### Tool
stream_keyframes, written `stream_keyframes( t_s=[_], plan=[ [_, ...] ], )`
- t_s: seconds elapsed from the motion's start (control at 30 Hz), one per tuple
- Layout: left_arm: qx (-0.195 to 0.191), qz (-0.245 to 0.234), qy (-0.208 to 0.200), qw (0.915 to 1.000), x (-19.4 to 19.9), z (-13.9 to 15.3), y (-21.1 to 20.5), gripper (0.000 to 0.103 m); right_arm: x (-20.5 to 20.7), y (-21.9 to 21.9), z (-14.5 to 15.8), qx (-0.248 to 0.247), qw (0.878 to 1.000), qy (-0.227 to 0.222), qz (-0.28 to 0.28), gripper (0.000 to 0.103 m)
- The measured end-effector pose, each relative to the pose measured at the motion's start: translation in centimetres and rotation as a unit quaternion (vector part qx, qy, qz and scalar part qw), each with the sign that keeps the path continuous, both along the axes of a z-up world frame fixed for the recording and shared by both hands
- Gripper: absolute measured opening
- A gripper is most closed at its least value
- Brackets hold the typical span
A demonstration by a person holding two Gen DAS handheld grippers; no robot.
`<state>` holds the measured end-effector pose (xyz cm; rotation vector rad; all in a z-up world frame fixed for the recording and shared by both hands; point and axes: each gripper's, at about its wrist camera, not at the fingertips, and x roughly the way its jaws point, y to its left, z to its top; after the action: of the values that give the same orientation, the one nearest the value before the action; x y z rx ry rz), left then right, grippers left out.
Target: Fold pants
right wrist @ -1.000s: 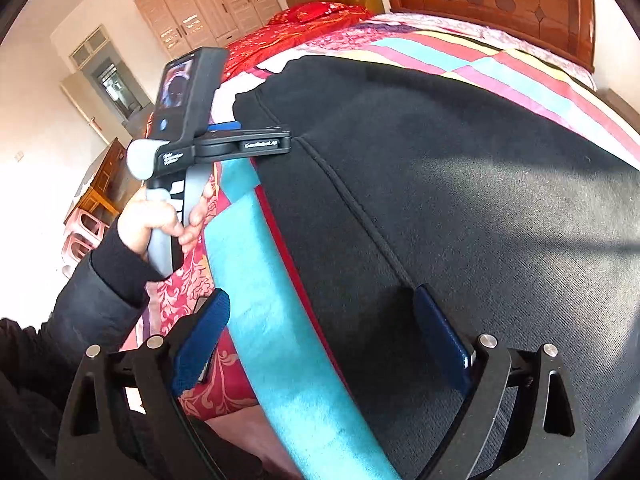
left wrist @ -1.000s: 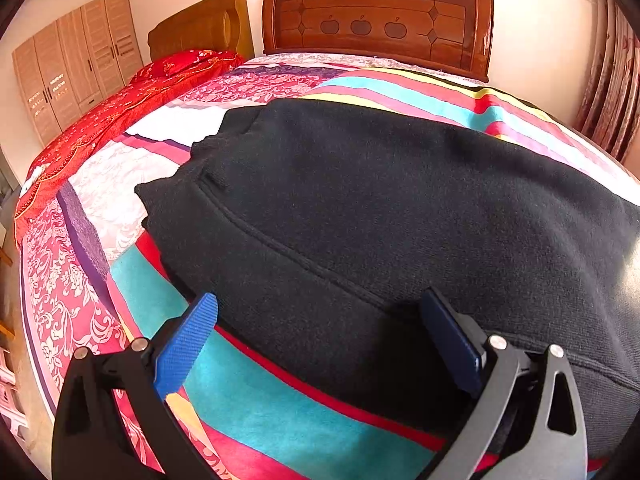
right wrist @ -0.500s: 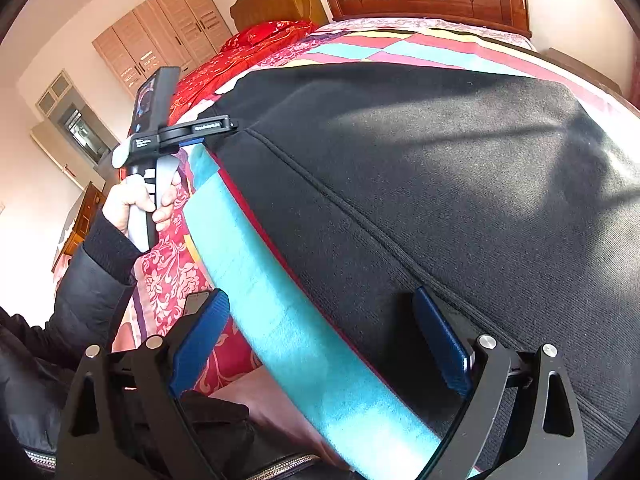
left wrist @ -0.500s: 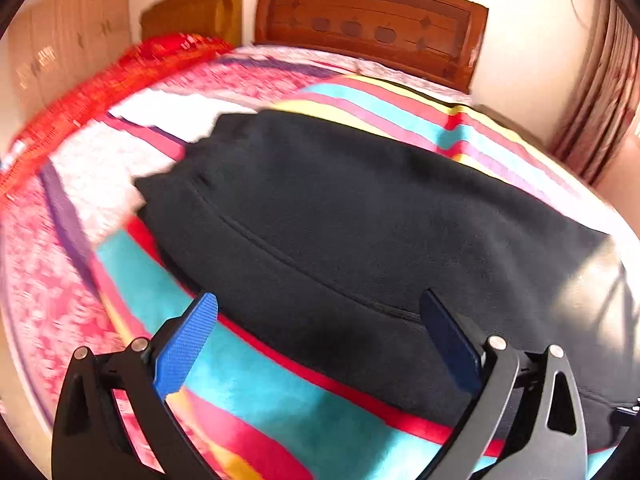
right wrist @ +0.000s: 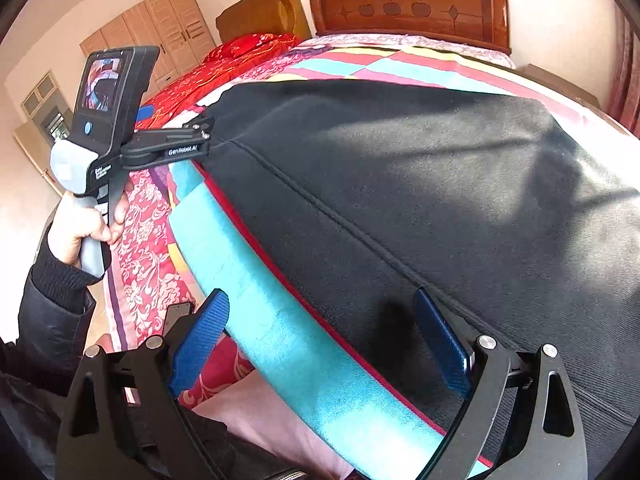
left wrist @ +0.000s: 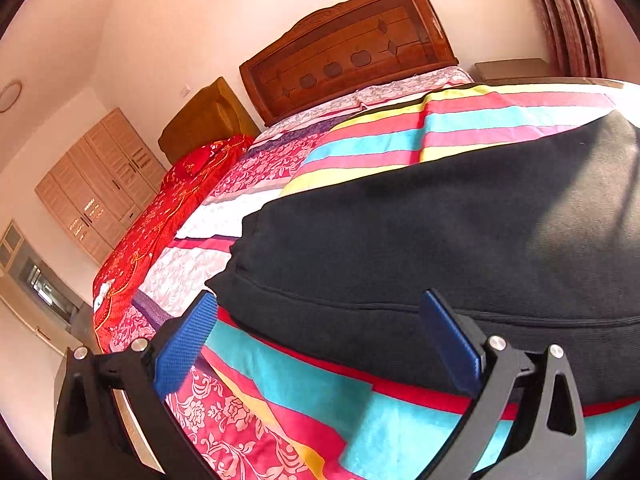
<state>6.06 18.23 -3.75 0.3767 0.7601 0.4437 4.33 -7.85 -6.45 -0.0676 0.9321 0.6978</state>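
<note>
1. Left wrist view first: the left gripper (left wrist: 316, 330) is hanging with its jaws spread wide and nothing between them, poised just above the near corner of the pants (left wrist: 460, 240).
2. Over in the right wrist view, the right gripper (right wrist: 320, 326) is doing the same, jaws apart and empty, straddling the near edge of the dark cloth where it is meeting the turquoise stripe of the blanket (right wrist: 280, 320).
3. The pants (right wrist: 420, 184) are lying flat across the bed as one broad dark slab with a seam running along near the front edge; I am judging that at least one fold is already in, though the layers are not showing clearly enough to be sure.
4. No cloth is being pinched right now, so the next fold is looking not yet begun: both ends need gripping and carrying over.
5. Edges: the near hem is sitting close to the bed's front edge, so there is little slack that way.
6. Open room is lying beyond, toward the headboard (left wrist: 352, 52), where bare striped blanket (left wrist: 460, 124) is showing.
7. The person's left hand (right wrist: 86, 226) is holding its handle off the bed's side, clear of the cloth.
</note>
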Motion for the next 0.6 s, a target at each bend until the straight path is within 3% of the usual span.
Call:
stream_keyframes(
  t_s=[0.1,0.13,0.27,0.47,0.6],
  plan=[
    [-0.068,-0.058,0.004,0.9960,-0.4,1.2,-2.1,0.101,0.1,-2.0,0.2,0.004,0.999,-0.002,-0.046,0.090],
    [-0.070,-0.072,0.002,0.9949,-0.6,1.6,-3.1,0.101,0.1,-2.7,0.1,0.005,0.998,0.000,-0.062,0.090],
    [-0.026,-0.110,-0.011,0.9935,-0.9,2.5,-7.2,0.101,-0.1,-5.9,-0.3,0.040,0.993,0.019,-0.105,0.090],
    [-0.014,-0.148,-0.012,0.9889,-1.5,2.9,-11.1,0.101,-0.8,-9.5,0.4,0.069,0.985,0.005,-0.157,0.090],
    [-0.011,-0.158,-0.008,0.9873,-1.7,2.8,-12.2,0.101,-0.9,-10.2,-0.6,0.061,0.986,0.020,-0.157,0.090]
  ],
)
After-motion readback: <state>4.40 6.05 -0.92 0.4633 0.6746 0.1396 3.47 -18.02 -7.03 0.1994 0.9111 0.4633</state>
